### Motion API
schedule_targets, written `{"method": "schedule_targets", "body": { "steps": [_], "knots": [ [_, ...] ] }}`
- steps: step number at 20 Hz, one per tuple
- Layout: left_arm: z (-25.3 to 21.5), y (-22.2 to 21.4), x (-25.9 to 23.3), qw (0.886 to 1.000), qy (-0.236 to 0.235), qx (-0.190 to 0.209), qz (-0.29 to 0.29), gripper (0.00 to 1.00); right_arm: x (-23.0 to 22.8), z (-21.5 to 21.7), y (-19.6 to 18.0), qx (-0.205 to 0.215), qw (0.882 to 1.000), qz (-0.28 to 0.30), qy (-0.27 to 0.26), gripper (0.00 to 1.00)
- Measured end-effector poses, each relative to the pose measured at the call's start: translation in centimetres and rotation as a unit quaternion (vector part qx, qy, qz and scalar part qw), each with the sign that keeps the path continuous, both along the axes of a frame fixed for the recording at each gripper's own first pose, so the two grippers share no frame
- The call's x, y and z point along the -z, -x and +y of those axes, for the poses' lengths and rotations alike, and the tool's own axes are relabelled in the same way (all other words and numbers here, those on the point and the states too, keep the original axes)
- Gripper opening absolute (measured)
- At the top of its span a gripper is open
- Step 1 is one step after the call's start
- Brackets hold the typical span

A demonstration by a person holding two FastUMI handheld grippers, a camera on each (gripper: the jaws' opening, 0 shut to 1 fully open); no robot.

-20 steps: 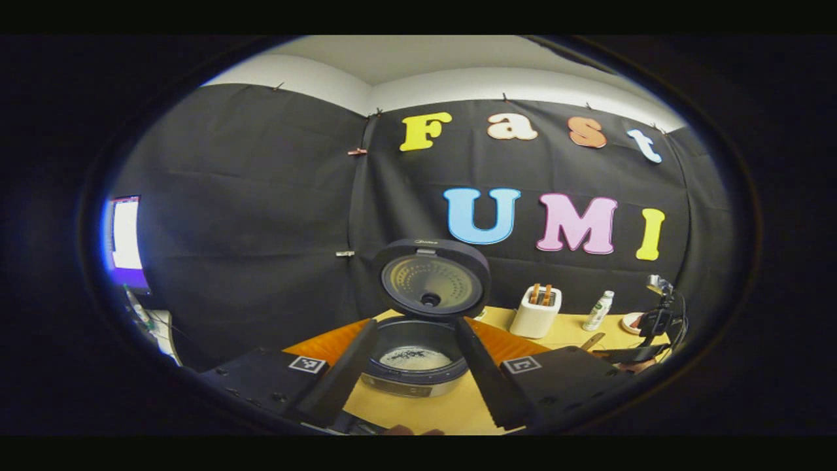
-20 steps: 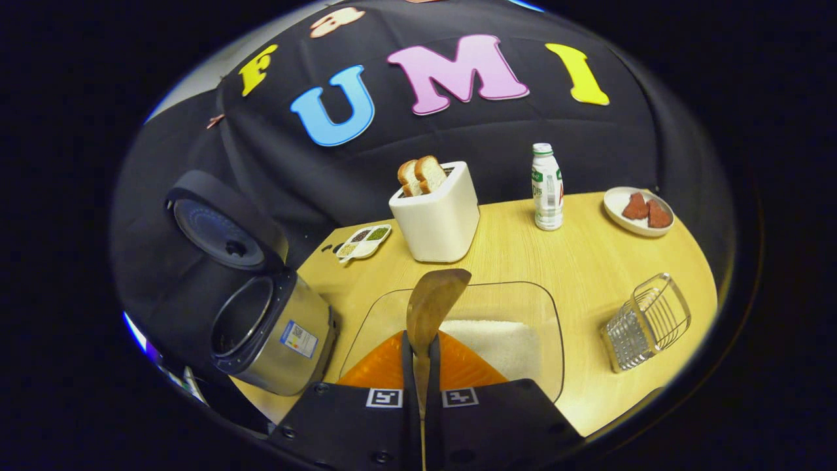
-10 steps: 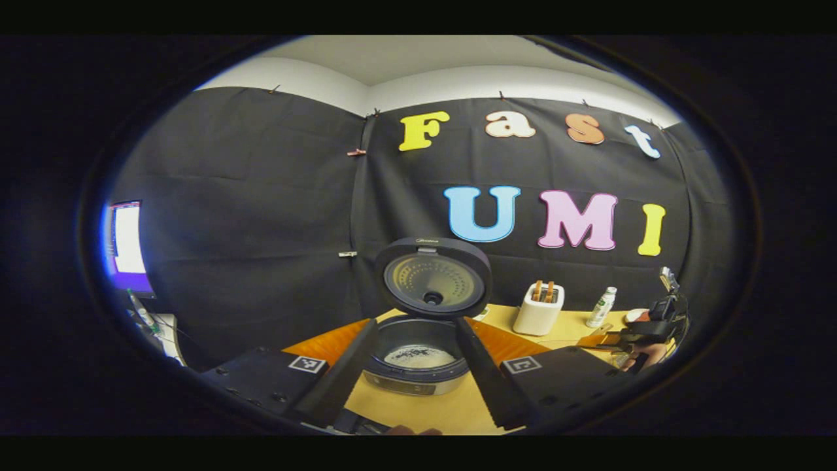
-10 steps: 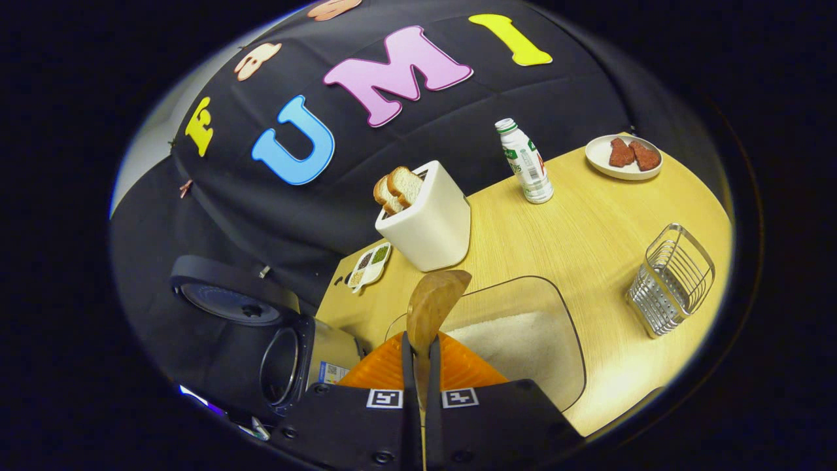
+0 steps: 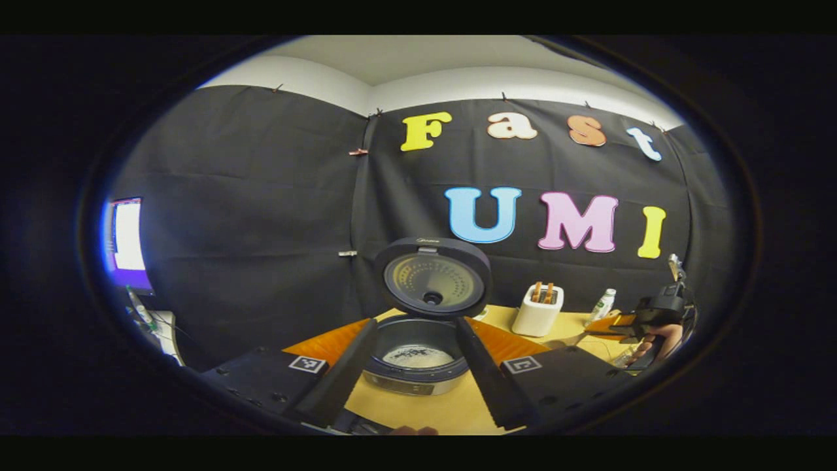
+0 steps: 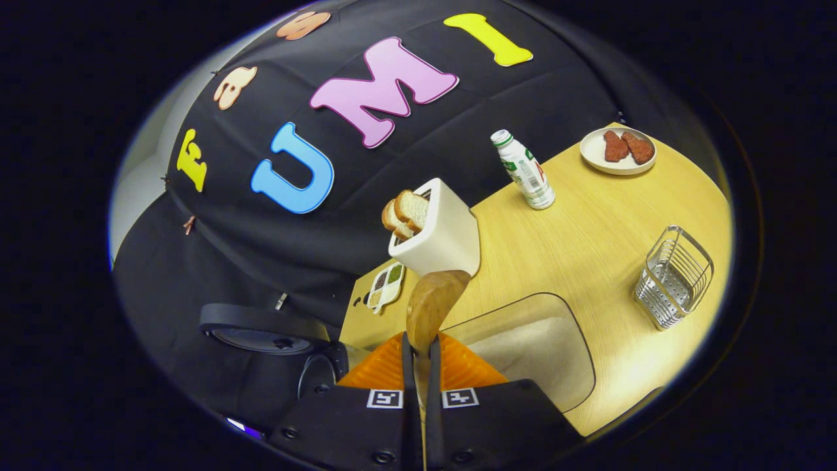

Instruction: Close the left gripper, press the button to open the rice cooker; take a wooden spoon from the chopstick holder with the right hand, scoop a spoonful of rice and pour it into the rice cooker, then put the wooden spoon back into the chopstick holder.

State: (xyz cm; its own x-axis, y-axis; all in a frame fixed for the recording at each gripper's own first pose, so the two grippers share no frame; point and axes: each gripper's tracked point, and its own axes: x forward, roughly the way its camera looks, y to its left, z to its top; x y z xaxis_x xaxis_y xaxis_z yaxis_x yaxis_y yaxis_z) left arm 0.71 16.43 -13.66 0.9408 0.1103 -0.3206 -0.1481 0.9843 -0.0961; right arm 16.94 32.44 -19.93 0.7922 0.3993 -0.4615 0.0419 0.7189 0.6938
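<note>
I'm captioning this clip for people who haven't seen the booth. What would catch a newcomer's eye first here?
Probably the wooden spoon, clamped in the right gripper and sticking up in the middle of the right gripper view, over the clear tub of rice. Next, the rice cooker with its lid standing open, framed between the left gripper's spread fingers. Behind the spoon, the white toaster with bread slices stands out on the table.

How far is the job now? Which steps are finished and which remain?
Done: the rice cooker stands open, lid up, with some rice in the pot. In hand: the right gripper clamps the wooden spoon above the clear rice container. Left: returning the spoon to the wire holder, perhaps after more pouring.
</note>
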Motion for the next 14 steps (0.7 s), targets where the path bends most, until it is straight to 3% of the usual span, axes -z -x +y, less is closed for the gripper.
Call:
{"method": "schedule_targets", "body": {
  "steps": [8, 14],
  "knots": [
    [0.9, 0.6, -0.8, 1.0, -0.013, -0.008, -0.016, 0.83, -4.4, 7.9, -0.2, -0.067, 0.997, -0.036, -0.017, 0.07],
    [1.9, 0.9, -0.6, 1.0, -0.008, -0.021, -0.013, 0.83, -7.1, 14.8, 0.7, -0.133, 0.988, -0.071, -0.012, 0.07]
  ]
}}
